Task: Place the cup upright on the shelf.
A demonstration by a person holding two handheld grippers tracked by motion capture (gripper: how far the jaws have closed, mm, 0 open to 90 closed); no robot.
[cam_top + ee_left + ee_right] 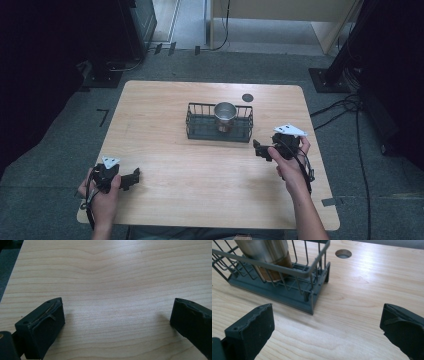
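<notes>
Pale wood-grain table (165,110); dark grey wire basket (197,131); shiny silver cup (225,111); black grippers; grey carpet (60,135).

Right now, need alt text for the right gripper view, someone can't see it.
A dark wire basket holding an upright metal cup sits on a light wooden table, seen from just behind the right claw, whose two black jaws stand wide apart and empty. A round hole in the tabletop lies beyond the basket.
</notes>
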